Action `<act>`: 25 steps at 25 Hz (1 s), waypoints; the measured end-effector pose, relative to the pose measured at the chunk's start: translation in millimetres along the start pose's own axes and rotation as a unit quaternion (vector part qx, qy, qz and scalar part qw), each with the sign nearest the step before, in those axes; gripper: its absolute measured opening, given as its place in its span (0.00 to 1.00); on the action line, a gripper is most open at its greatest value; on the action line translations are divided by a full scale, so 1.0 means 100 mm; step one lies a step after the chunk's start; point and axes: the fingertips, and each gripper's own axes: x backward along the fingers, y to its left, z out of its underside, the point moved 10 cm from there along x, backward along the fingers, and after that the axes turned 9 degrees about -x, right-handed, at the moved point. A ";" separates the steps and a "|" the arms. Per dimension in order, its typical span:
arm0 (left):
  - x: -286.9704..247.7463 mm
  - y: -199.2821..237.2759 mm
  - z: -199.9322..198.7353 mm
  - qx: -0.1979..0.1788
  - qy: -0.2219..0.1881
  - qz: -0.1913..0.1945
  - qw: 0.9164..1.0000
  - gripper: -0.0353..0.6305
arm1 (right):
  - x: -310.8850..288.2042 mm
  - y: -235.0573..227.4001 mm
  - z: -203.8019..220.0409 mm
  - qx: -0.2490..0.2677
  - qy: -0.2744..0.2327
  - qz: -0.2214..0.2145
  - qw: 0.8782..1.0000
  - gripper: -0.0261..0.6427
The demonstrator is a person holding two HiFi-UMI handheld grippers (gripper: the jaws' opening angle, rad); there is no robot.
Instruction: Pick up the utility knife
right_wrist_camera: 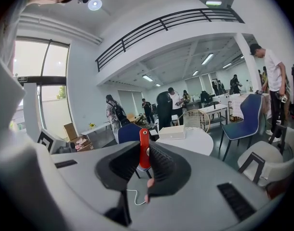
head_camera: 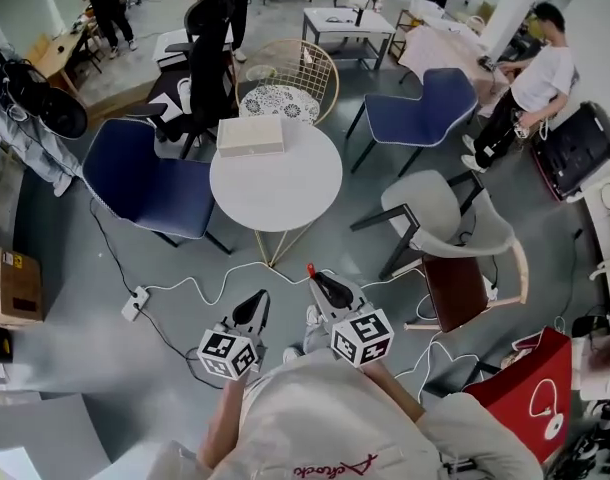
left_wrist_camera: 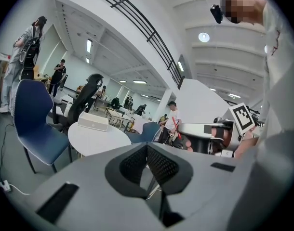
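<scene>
Far left on the grey floor (head_camera: 75,318): a cardboard box (head_camera: 15,283), then a blue chair (head_camera: 145,183) just beside a round white table (head_camera: 285,198) bearing 1 white box (head_camera: 250,135) at its far edge. Nearer the camera, below the table in the head view, the left gripper (head_camera: 257,302) held over the floor, jaws pressed together at the tips and pinching nothing. Just to its right, the right gripper (head_camera: 315,280), jaws clamped on the red utility knife (right_wrist_camera: 144,148) (gripped upright between the 2 pads, red end poking up past them, clear of table and floor). Further right, a 2nd blue chair (head_camera: 425,108), a grey chair (head_camera: 440,213) and, at the lower right corner, a red bag (head_camera: 525,388).
</scene>
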 end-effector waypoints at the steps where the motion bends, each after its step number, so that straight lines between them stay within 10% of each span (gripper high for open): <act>1: 0.03 -0.03 0.01 0.000 -0.001 0.000 1.000 0.07 | 0.04 0.02 0.01 0.000 0.001 0.000 1.000 0.14; 25: 0.02 -1.18 0.22 -0.022 -0.018 0.028 0.999 0.07 | 1.10 -0.18 0.15 0.017 -0.035 -0.008 0.999 0.14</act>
